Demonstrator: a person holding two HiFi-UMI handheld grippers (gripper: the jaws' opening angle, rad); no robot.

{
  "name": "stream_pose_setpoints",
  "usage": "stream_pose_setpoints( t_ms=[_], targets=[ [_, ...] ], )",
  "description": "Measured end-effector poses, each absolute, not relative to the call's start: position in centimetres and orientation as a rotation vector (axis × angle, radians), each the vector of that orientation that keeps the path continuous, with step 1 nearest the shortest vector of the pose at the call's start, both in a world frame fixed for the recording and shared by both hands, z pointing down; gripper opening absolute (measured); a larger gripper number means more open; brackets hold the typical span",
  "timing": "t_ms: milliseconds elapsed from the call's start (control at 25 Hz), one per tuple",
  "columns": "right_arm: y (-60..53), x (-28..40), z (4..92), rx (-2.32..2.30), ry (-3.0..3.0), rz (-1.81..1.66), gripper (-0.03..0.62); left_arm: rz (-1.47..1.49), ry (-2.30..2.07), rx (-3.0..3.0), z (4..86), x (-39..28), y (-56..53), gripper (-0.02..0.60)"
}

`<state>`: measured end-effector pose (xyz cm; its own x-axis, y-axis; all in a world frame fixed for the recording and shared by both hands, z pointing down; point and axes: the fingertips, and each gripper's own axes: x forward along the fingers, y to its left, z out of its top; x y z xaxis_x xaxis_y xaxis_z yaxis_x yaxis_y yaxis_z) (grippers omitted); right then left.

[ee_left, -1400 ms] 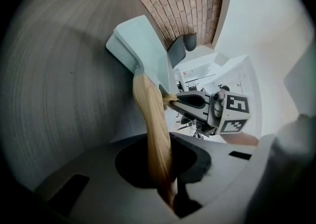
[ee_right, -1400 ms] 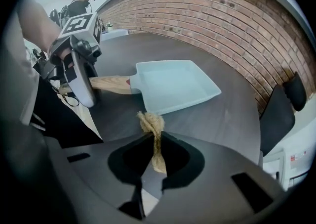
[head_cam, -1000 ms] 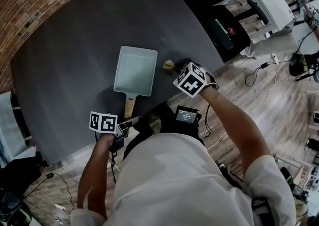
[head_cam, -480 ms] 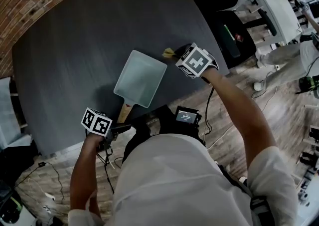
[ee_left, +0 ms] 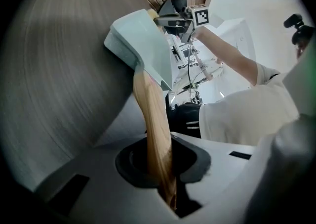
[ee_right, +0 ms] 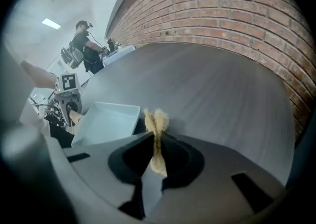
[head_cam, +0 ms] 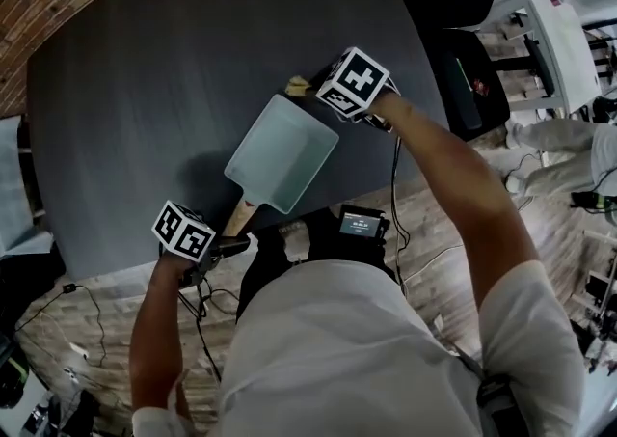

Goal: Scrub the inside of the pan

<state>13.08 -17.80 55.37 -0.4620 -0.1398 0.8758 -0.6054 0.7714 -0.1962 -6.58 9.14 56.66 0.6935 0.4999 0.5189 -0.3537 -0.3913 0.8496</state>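
While the left gripper [head_cam: 229,246] stays clamped on the wooden handle [head_cam: 242,215] at the near edge of the table [head_cam: 135,68], the pale pan [head_cam: 281,153] has swung slantwise on the dark top. Beyond it, the right gripper [head_cam: 313,90], pinching a yellowish scrub pad [ee_right: 156,119], has shifted to the pan's far corner, just outside the rim; scrubbing seems about to start.

Matt pan [head_cam: 281,155], wooden handle [ee_left: 153,119], fuzzy scrubber [ee_right: 156,121].
Pan's coating reads smooth and dull, handle shows pale satin wood, scrubber's coarse yellow fibre, table [head_cam: 145,88] dark, matt, faintly streaked.
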Motion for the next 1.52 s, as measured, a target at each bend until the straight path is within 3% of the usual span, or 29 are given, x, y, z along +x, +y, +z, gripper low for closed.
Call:
stream_pose_setpoints(
  t_ms=[360, 1520],
  targets=[
    [-17.2, 9.5, 56.2, 0.310, -2.052, 0.647, 0.046, 0.856, 0.095, 1.756, 56.4, -6.6, 8.8, 0.046],
    [-7.7, 16.3, 55.8, 0.176, -2.001, 0.774, 0.043, 0.810, 0.012, 1.783, 56.6, -6.8, 8.6, 0.043]
  ],
)
